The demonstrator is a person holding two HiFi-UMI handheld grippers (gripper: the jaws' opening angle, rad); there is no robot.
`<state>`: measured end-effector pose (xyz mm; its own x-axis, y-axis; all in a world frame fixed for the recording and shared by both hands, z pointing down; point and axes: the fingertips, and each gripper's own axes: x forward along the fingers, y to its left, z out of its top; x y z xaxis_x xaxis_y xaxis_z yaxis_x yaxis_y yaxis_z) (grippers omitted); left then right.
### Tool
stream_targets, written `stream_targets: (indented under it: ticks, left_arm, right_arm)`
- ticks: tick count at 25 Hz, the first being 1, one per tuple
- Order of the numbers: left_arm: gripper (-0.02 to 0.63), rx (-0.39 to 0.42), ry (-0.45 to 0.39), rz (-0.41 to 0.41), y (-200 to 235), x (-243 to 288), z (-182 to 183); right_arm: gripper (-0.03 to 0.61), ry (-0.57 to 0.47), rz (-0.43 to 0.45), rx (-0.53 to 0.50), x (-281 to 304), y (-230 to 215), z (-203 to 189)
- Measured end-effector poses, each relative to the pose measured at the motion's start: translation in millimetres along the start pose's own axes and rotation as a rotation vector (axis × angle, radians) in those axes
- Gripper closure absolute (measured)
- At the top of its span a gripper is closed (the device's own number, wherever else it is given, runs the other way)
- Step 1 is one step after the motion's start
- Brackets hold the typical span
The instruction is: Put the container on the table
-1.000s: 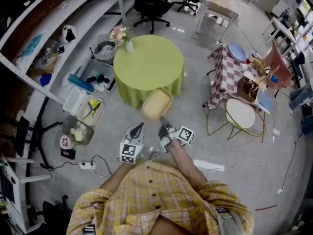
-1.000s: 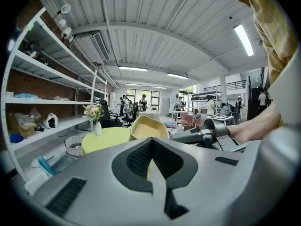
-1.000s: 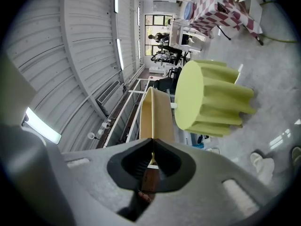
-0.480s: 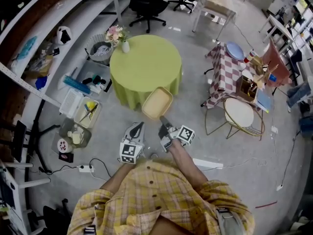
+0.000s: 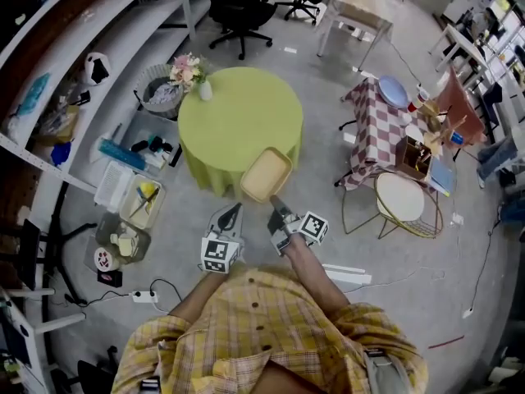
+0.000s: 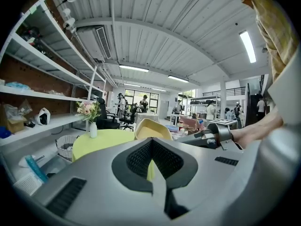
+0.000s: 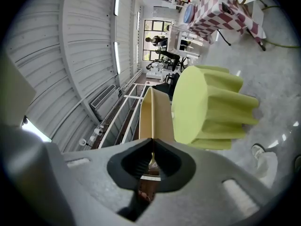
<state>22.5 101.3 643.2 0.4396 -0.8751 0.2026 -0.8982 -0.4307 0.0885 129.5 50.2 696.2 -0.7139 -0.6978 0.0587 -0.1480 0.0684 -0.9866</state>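
The container (image 5: pixel 265 174), a shallow tan tray with rounded corners, is held off the floor (image 5: pixel 344 245) by one short edge. The fingers (image 7: pixel 129 161) of the right gripper (image 5: pixel 274 200) are clamped narrowly on its rim, with the thin wall pinched between the pads. In the right gripper view the container (image 7: pixel 157 114) extends straight ahead of the fingers, seen edge-on. In the head view its far end overlaps the near edge of the round worktop (image 5: pixel 238 117), which carries a green cloth. Whether the container touches the cloth cannot be determined. The left gripper (image 5: pixel 237 208) is positioned just to the left of the right fingers, at roughly the same level. Its fingers (image 6: pixel 134 159) are closed tip to tip with nothing between them. In the left gripper view the container (image 6: pixel 151 128) stands beyond those fingers and slightly to their right. A small white vase (image 5: pixel 205 90) with pink flowers stands on the far left edge of the worktop, well ahead of both pairs of fingers. A wire basket (image 5: pixel 156 90) sits on the floor beyond the vase. To the right of the right fingers stand a round stool (image 5: pixel 402 195) with a gold frame and, beyond it, a table with a checked cloth (image 5: pixel 379 125). A black office chair (image 5: pixel 238 11) stands far ahead, past the worktop. Shelving (image 5: pixel 49 97) runs along the left.
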Motion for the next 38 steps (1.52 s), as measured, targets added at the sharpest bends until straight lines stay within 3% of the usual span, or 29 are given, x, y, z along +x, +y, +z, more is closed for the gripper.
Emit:
stream_targets:
  ticks: [5, 9, 15, 26, 38]
  left_arm:
    - [0.609, 0.011, 0.005, -0.013, 38, 31, 14]
    - [0.61, 0.004, 0.006, -0.015, 71, 49, 30]
    - [0.609, 0.009, 0.021, -0.029, 115, 73, 42]
    - [0.609, -0.005, 0.042, -0.081, 173, 107, 53]
    - [0.609, -0.029, 0.065, -0.166, 213, 136, 60]
  right_arm:
    - [0.566, -0.004, 0.01, 0.02, 46, 4, 16]
    - [0.566, -0.011, -0.057, 0.005, 77, 11, 29]
    - [0.566, -0.03, -0.02, 0.011, 129, 22, 43]
    - [0.566, -0.062, -0.106, -0.003, 188, 25, 57]
    - [0.566, -0.122, -0.121, -0.007, 234, 30, 70]
